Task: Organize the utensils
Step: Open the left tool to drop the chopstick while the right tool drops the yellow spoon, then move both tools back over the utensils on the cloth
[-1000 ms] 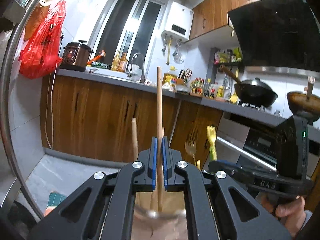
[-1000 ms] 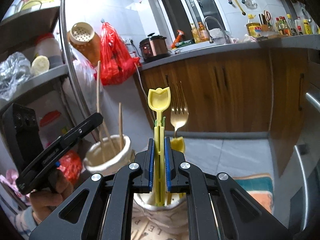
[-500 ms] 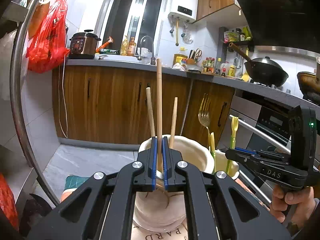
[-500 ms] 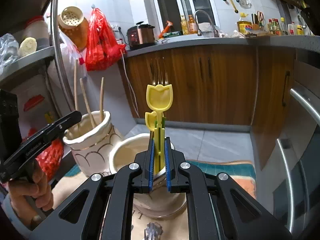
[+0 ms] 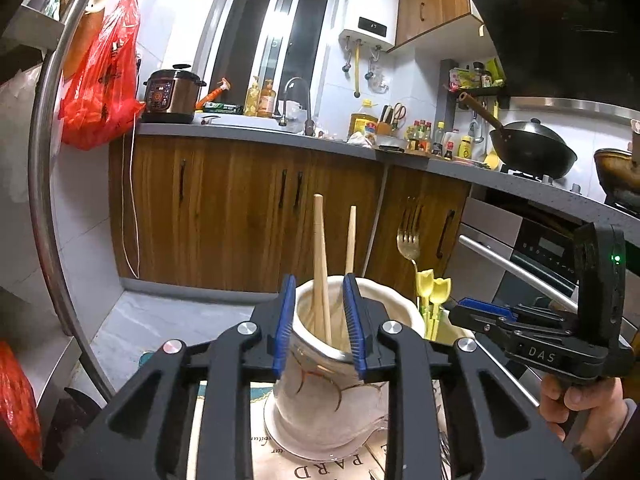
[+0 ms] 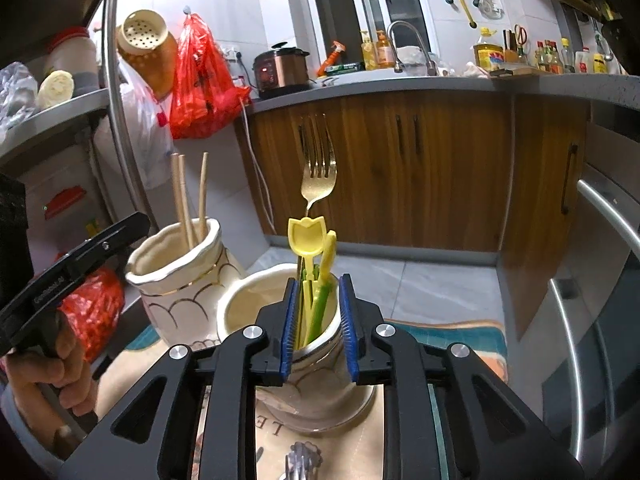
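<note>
Right wrist: three chopsticks (image 6: 188, 200), two holders (image 6: 180, 280), both hand-held grippers (image 6: 318, 322) narrowly opening, empty.

Far counter (image 5: 256, 133), grey, over wooden cabinets (image 5: 240, 208). At far left: red plastic bag (image 5: 102, 76) hanging on wall; pressure cooker (image 5: 170, 94) just right of it. Centre: sink faucet (image 5: 298, 100), white water heater (image 5: 370, 12) above. Far right: black wok (image 5: 532, 152) on stove, range hood (image 5: 560, 28) overhead. Near left: steel shelf rack (image 6: 60, 104) bearing jars. On floor: teal-and-orange mat (image 6: 460, 336).
</note>
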Available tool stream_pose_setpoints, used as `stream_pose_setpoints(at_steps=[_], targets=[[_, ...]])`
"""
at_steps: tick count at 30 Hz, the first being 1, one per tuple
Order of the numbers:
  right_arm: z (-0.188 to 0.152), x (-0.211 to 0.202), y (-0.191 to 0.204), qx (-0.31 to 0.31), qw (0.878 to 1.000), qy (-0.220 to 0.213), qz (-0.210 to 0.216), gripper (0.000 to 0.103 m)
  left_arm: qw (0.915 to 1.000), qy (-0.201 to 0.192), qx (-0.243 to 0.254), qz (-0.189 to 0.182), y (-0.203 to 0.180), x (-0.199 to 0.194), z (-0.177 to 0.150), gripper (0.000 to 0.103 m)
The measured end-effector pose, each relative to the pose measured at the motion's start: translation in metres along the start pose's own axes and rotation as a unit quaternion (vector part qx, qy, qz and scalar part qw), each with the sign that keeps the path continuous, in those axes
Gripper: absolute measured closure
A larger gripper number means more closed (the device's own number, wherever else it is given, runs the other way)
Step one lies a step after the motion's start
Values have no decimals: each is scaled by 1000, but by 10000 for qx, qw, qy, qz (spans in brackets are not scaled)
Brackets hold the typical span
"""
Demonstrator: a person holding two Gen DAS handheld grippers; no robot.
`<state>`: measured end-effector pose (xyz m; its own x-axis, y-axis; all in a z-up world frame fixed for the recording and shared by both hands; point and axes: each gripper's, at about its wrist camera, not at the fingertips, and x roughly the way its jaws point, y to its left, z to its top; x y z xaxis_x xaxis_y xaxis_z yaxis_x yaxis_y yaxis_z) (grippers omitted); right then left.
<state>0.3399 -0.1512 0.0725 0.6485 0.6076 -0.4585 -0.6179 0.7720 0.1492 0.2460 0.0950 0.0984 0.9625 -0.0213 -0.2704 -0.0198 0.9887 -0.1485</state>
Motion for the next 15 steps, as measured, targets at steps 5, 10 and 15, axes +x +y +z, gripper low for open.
stream_pose_setpoints(at_steps=[5,10,15], targets=[[-3,-8,0,-22,10000,-36,18,78,10000,-84,21,1,1,-10,1,66],[-5,-22,1,-72,9999,-113,21,77,9998,-171,6,102,7,-25,-1,48],[-10,-41,3,-117,9998,-141,101,77,9997,-83,-139,208,17,-43,-11,40]])
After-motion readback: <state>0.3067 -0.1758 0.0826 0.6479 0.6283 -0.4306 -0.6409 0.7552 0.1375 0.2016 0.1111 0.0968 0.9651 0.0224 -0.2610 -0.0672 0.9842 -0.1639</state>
